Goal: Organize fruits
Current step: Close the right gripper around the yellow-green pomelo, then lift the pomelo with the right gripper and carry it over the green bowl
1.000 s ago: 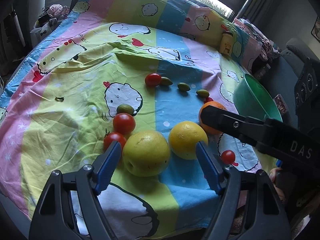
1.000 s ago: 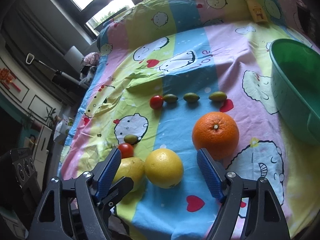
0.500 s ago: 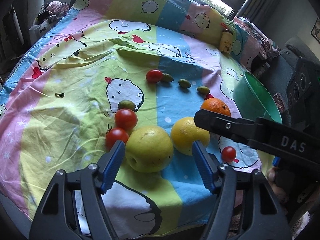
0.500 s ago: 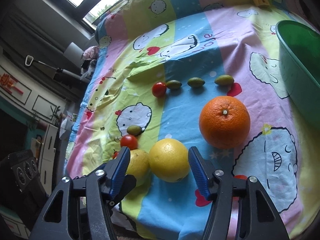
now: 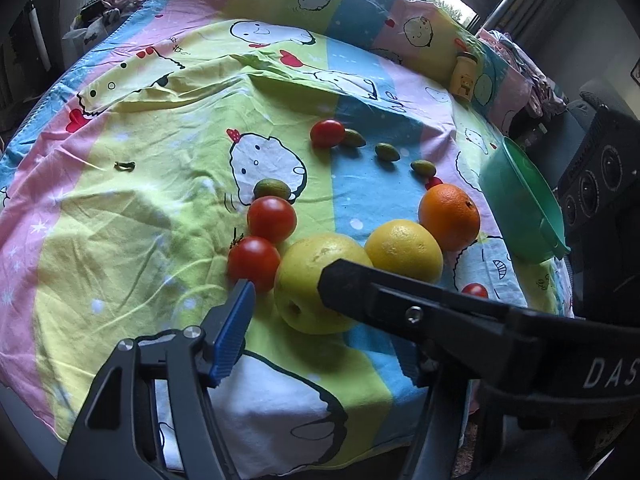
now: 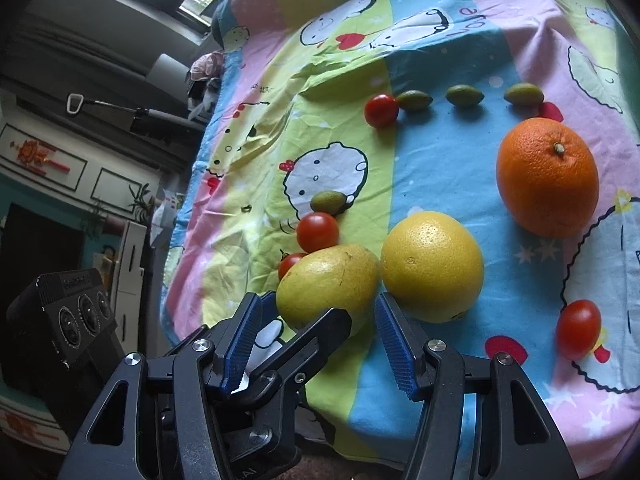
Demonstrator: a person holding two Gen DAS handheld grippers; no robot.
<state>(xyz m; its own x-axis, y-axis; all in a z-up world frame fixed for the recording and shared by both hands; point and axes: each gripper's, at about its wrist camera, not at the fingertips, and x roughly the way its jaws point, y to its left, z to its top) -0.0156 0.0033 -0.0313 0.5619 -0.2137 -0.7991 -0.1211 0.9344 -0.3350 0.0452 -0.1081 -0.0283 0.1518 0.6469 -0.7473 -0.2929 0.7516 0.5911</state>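
Note:
A big pale yellow-green citrus (image 5: 312,276) (image 6: 324,284) lies near the front edge of the cartoon bedsheet (image 5: 160,208). Both grippers crowd it. My left gripper (image 5: 316,292) is closing, the fruit's near side between its blue pads, with a gap at the left pad. My right gripper (image 6: 318,300) is open, the same fruit and the left gripper's black finger (image 6: 320,332) between its pads. One right finger (image 5: 400,308) hides the left's right pad. A yellow grapefruit (image 6: 432,268) touches the pale fruit; an orange (image 6: 548,176) lies beyond.
Red tomatoes (image 5: 272,218) (image 5: 254,264) sit left of the pale fruit, another (image 6: 578,328) right. A tomato (image 5: 327,133) and green oval fruits (image 5: 387,152) form a far row. A green bowl (image 5: 520,208) hangs at the right edge; a yellow bottle (image 5: 464,76) stands far back.
Both pairs of jaws have narrowed. The right gripper swung left from the yellow grapefruit to the pale fruit, and its finger now crosses in front of the left gripper.

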